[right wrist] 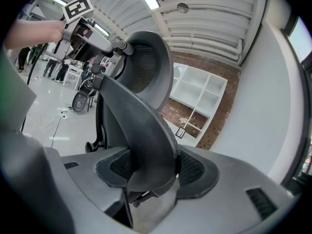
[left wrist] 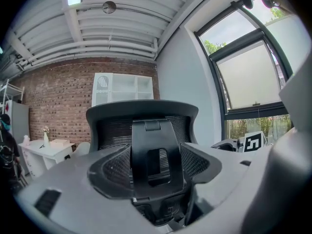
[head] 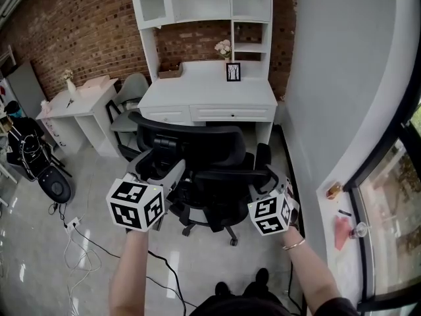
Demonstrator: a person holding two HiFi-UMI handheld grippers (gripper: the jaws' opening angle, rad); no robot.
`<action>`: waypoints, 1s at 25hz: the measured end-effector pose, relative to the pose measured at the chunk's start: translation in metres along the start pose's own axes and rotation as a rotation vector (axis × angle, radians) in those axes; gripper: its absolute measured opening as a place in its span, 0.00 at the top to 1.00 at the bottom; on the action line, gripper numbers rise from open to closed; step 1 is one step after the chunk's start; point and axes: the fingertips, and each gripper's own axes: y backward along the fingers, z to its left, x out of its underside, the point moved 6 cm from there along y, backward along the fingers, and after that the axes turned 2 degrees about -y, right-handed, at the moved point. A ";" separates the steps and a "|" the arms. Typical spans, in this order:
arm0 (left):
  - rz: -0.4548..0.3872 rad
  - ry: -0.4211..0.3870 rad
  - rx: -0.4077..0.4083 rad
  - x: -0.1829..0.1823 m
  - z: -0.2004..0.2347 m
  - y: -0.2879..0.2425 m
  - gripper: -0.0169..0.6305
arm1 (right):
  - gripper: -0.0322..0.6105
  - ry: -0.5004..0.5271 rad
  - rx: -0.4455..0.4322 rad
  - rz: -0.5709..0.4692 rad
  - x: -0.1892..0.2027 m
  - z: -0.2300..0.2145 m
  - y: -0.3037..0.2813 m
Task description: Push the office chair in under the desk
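Observation:
A black mesh office chair [head: 197, 143] stands in front of the white desk [head: 207, 91], its back toward me and its wheeled base out on the floor. My left gripper [head: 176, 170] holds the left side of the chair's back. In the left gripper view the black spine bracket [left wrist: 151, 155] sits between the pads, touched on both sides. My right gripper [head: 264, 184] is on the right side. In the right gripper view the curved back frame [right wrist: 146, 145] is pinched between its pads, with the left gripper [right wrist: 97, 35] showing beyond.
A framed picture [head: 233, 72] and flowers [head: 223, 47] stand on the desk under a white hutch. A second white desk [head: 72, 104] and a grey chair [head: 131, 91] stand to the left. Cables [head: 72, 242] trail on the floor. A grey wall [head: 342, 78] runs close along the right.

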 end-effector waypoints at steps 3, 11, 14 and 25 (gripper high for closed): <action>0.001 0.009 -0.028 0.000 0.000 -0.004 0.51 | 0.58 0.007 -0.015 -0.003 0.000 -0.003 -0.006; 0.011 0.017 -0.070 -0.002 -0.003 -0.037 0.51 | 0.58 0.018 -0.045 0.003 0.007 -0.028 -0.040; 0.015 0.022 -0.085 -0.004 0.002 -0.048 0.51 | 0.58 0.026 -0.054 -0.005 0.004 -0.035 -0.055; 0.024 0.035 -0.129 -0.011 0.022 -0.099 0.51 | 0.58 0.034 -0.070 -0.014 -0.001 -0.062 -0.111</action>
